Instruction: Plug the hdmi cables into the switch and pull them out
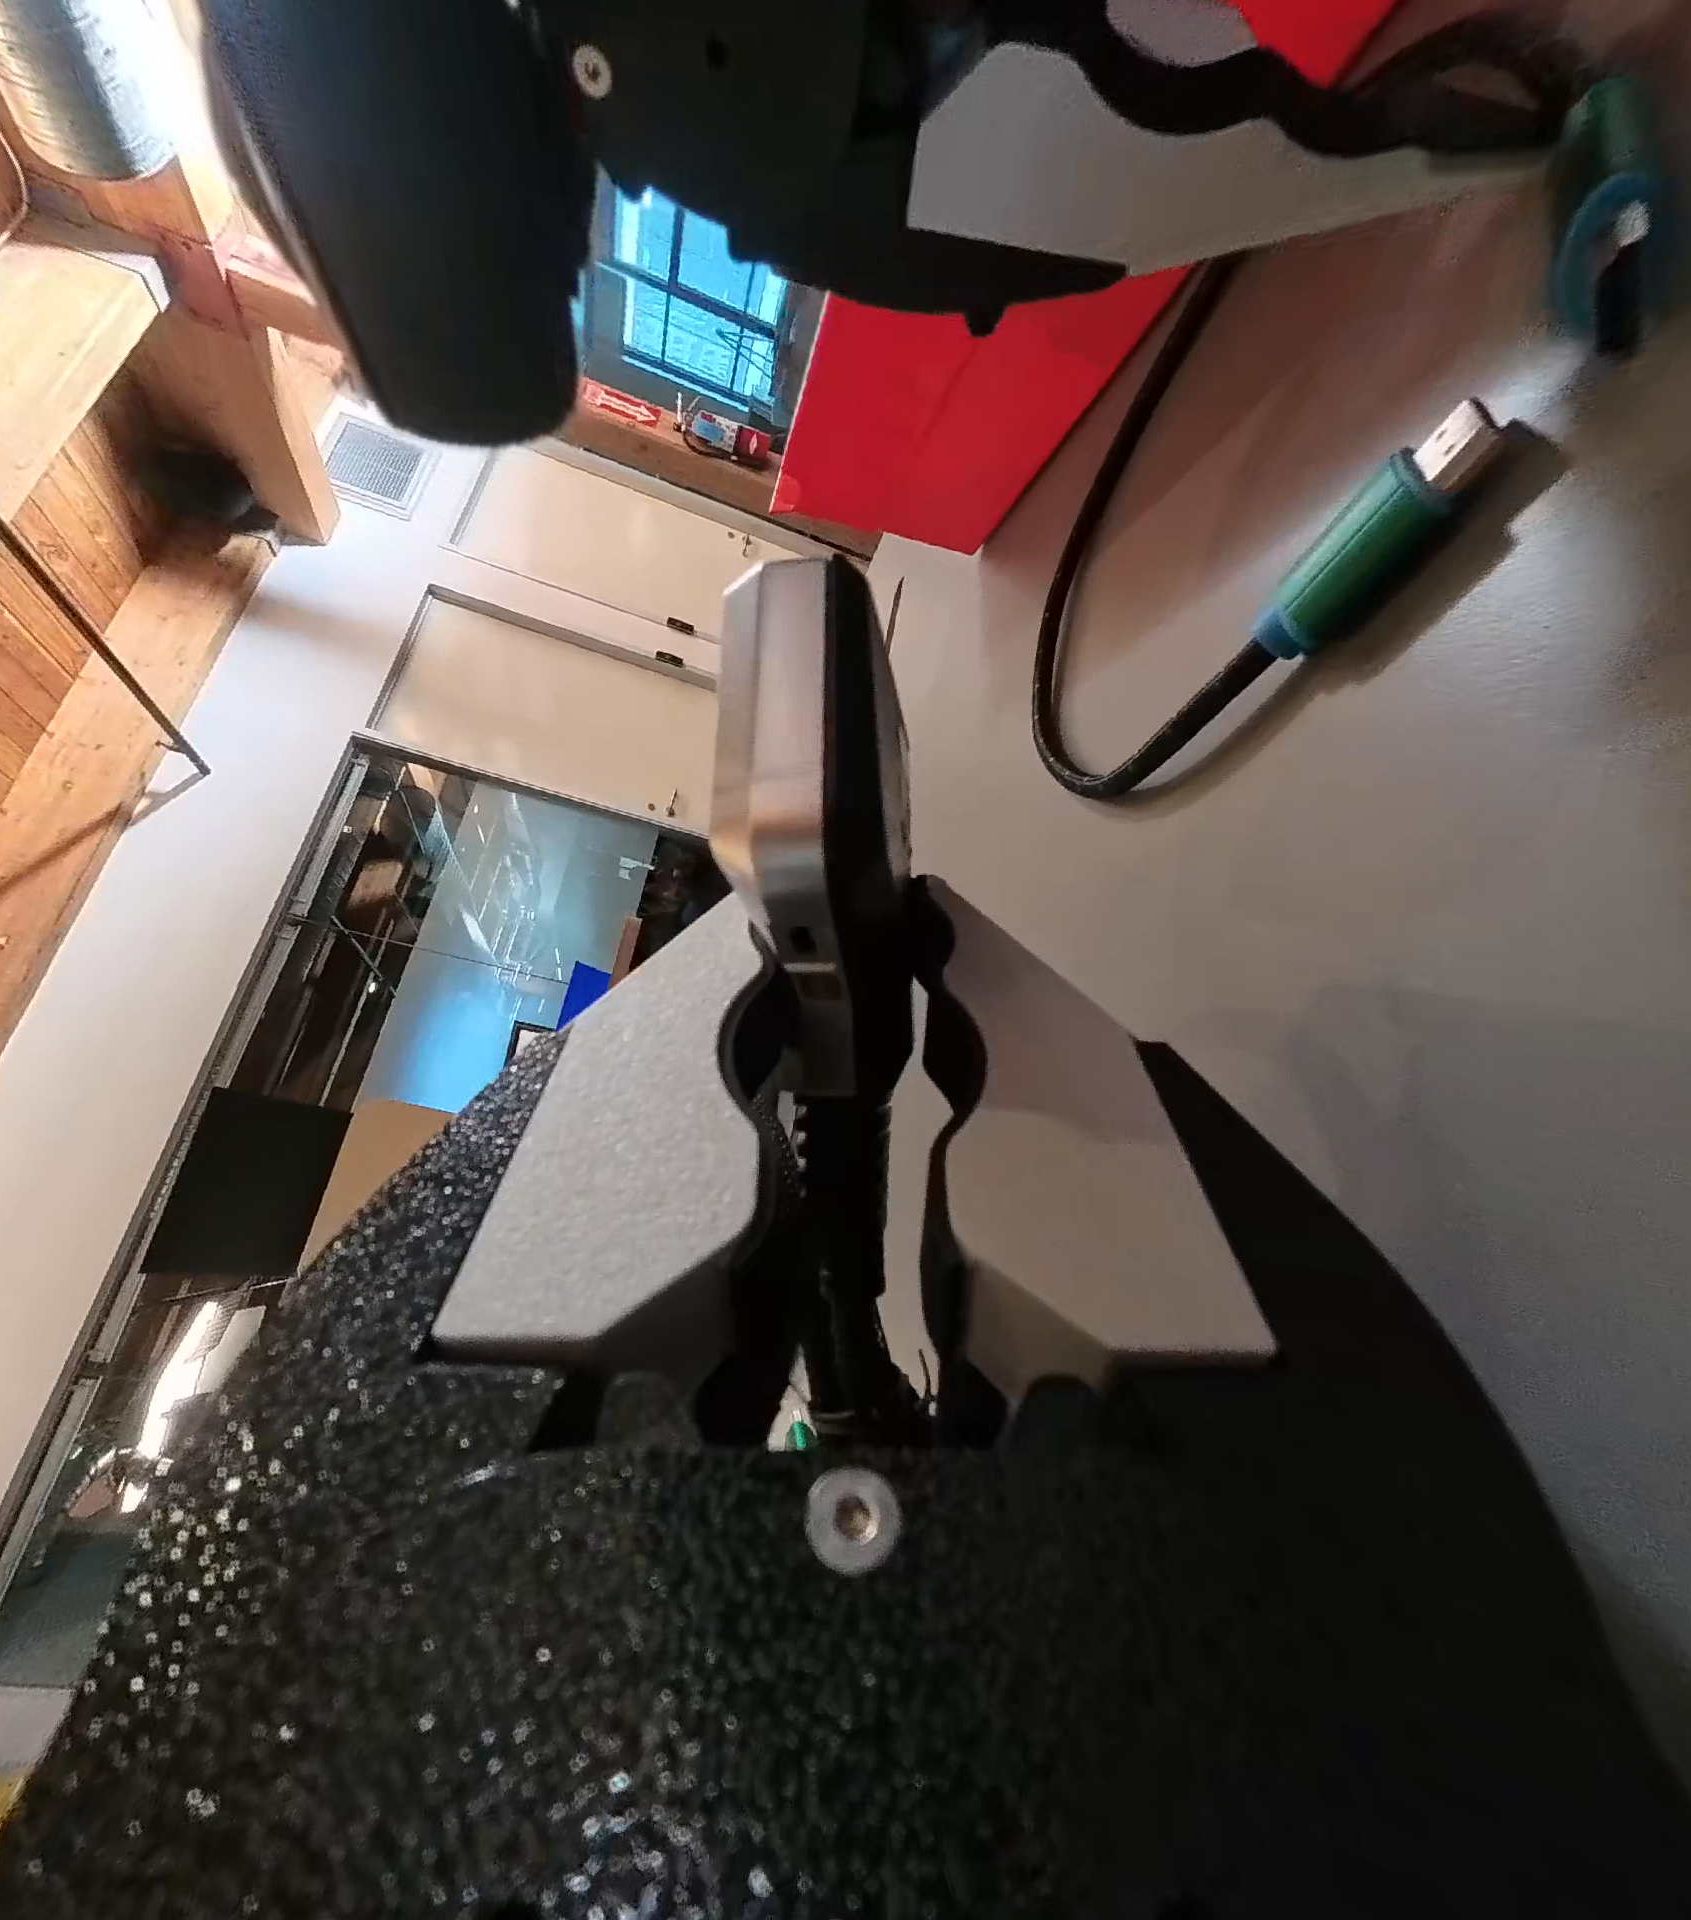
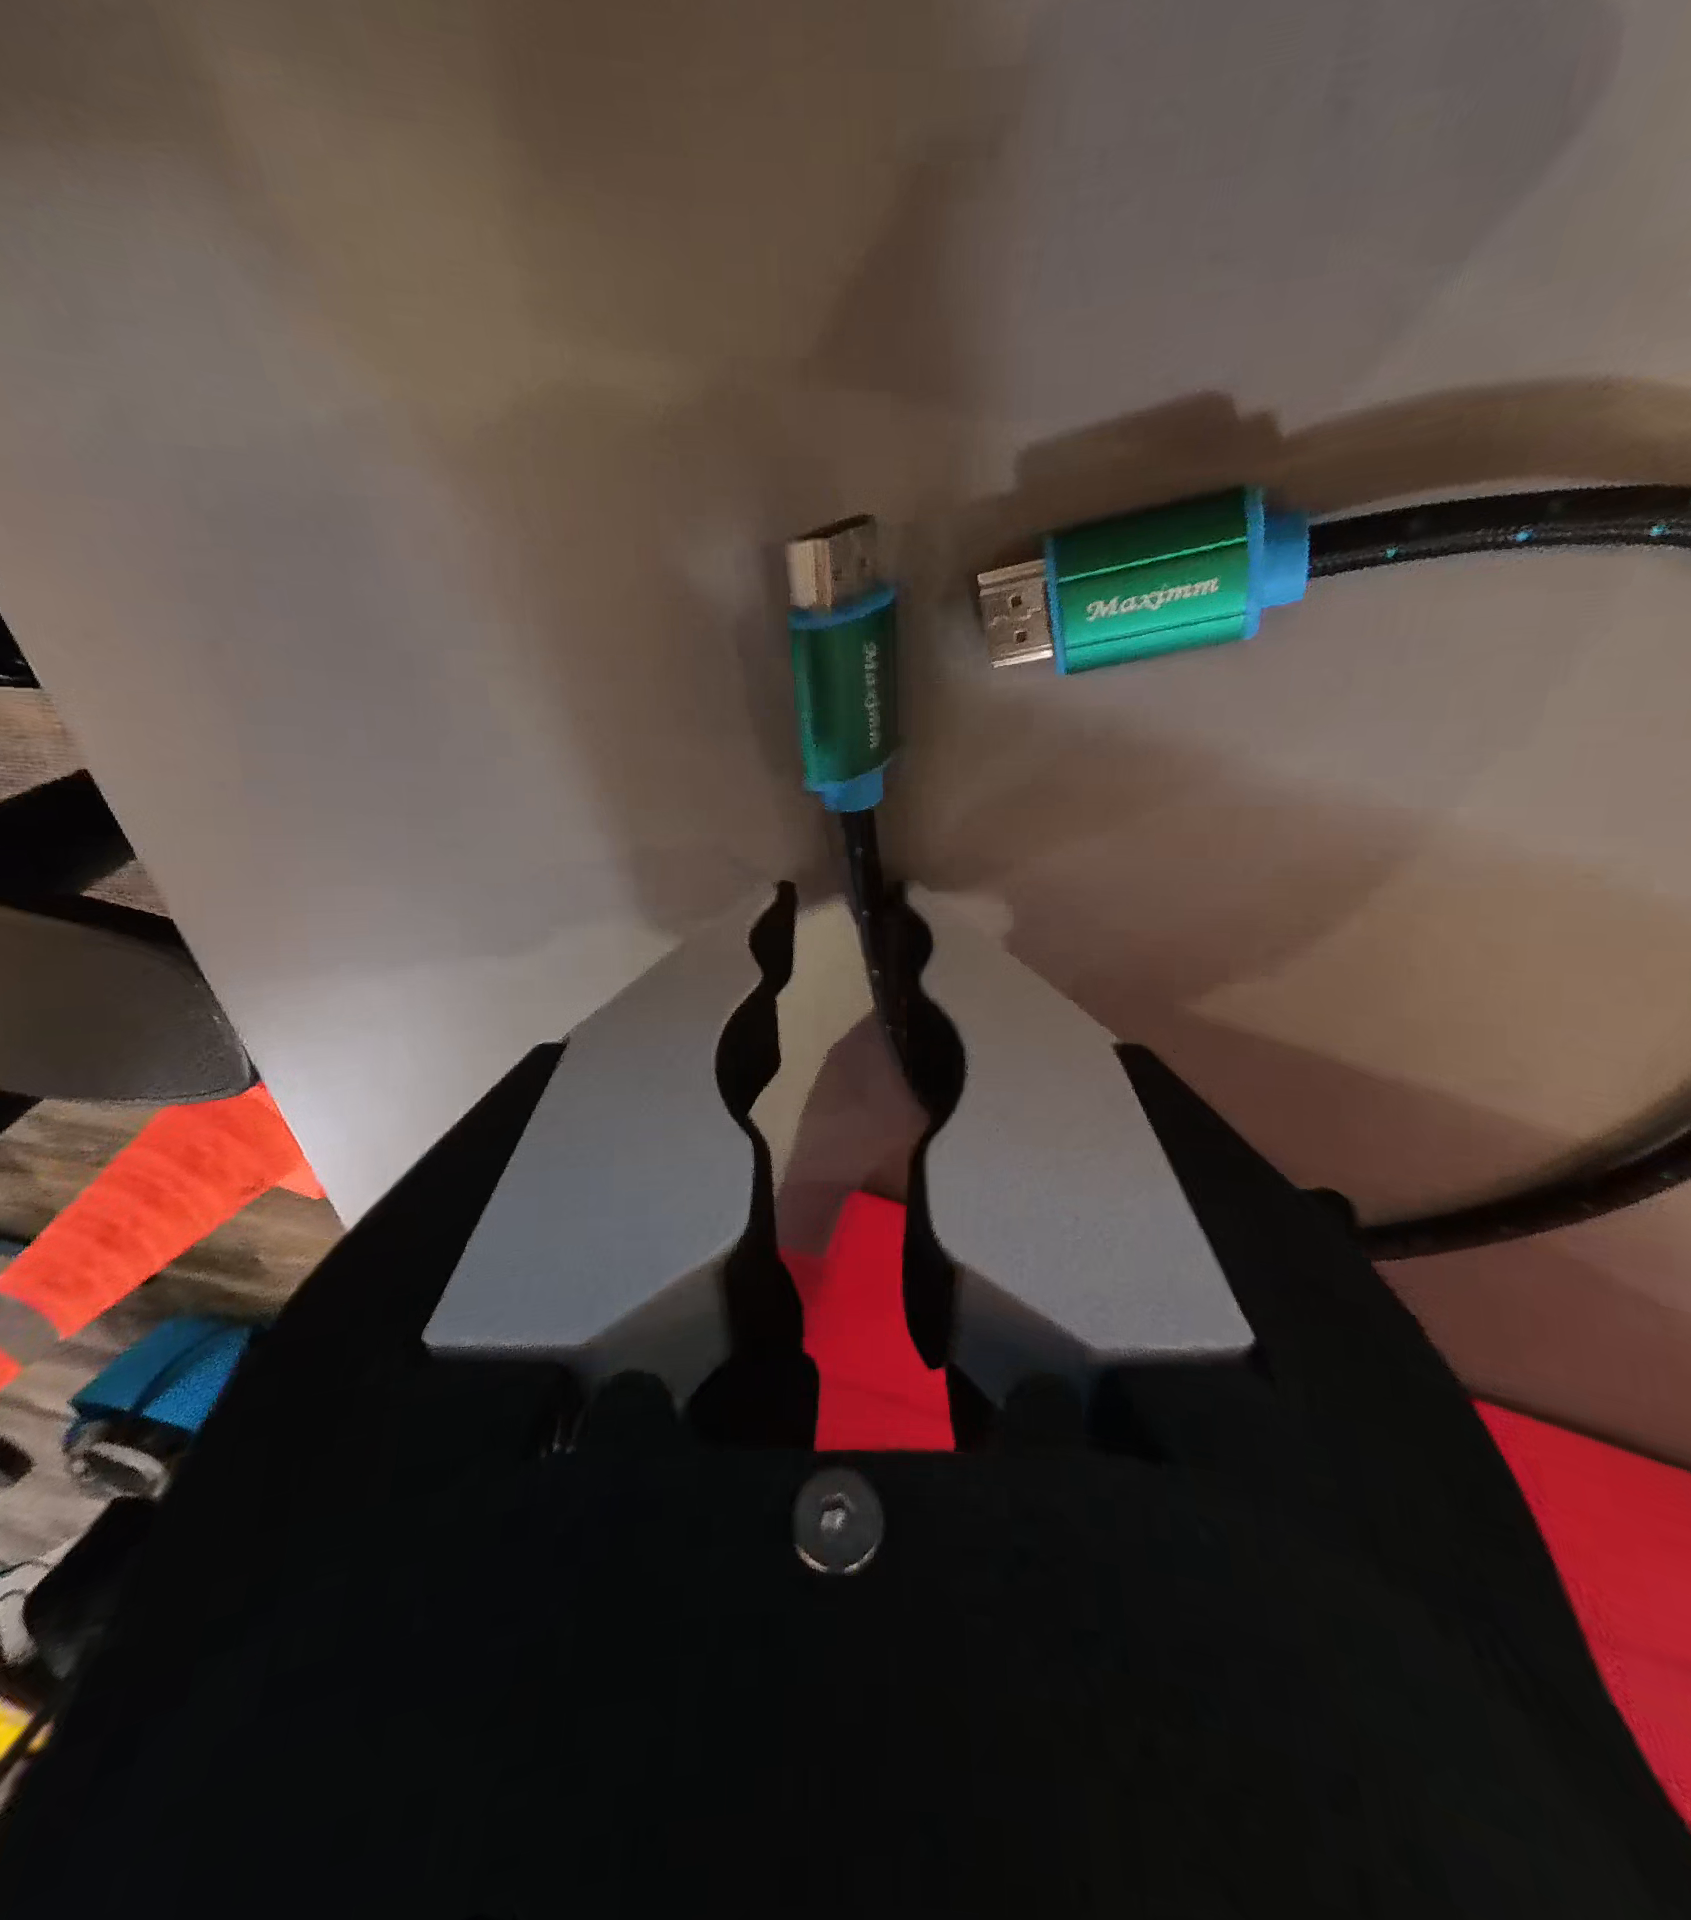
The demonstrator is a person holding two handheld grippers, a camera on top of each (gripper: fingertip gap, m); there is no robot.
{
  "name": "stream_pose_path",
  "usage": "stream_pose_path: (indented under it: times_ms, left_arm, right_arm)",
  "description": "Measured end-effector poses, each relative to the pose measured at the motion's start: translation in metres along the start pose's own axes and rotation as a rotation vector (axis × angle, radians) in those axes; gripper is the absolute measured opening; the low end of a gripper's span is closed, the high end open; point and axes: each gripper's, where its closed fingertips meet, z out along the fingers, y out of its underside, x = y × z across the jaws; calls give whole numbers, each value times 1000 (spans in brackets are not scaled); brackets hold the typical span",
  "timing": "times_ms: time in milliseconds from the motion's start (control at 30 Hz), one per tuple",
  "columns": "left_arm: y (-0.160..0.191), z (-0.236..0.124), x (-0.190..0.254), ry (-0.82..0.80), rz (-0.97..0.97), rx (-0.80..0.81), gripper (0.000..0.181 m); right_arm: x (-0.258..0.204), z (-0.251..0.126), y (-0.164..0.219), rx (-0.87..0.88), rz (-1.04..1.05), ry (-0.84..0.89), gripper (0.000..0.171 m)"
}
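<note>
My left gripper (image 1: 851,925) is shut on the switch (image 1: 799,769), a flat grey metal box with a black face, and holds it on edge above the grey table (image 1: 1443,987). A green HDMI plug (image 1: 1360,540) with a black braided cable lies loose on the table; it also shows in the right wrist view (image 2: 1153,592). My right gripper (image 2: 846,899) is open. A second cable (image 2: 882,966) runs between its jaws against the right pad, its green plug (image 2: 841,707) just ahead. One of the right gripper's fingers (image 1: 1132,166) reaches in at the top of the left wrist view.
A red box (image 1: 924,416) stands on the table behind the grippers and shows under my right gripper (image 2: 1651,1662). The table's edge (image 2: 197,935) runs down the left, with floor, orange tape and a dark chair base (image 2: 41,987) beyond. About 15 cm separates my left fingertips from my right.
</note>
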Motion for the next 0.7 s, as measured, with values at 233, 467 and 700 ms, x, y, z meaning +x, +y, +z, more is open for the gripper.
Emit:
stream_pose_path:
  times_ms: [233,467,700]
  left_arm:
    - [4,0,-8,-34,-31,-28,21]
    - [-6,-8,-52,-95,-260,49,20]
    - [-39,-34,-94,94,-479,249,20]
  right_arm:
    - [10,-15,-8,52,128,168,4]
    - [28,-141,-48,375,206,980,4]
    - [-6,-230,-59,78,-82,1712,4]
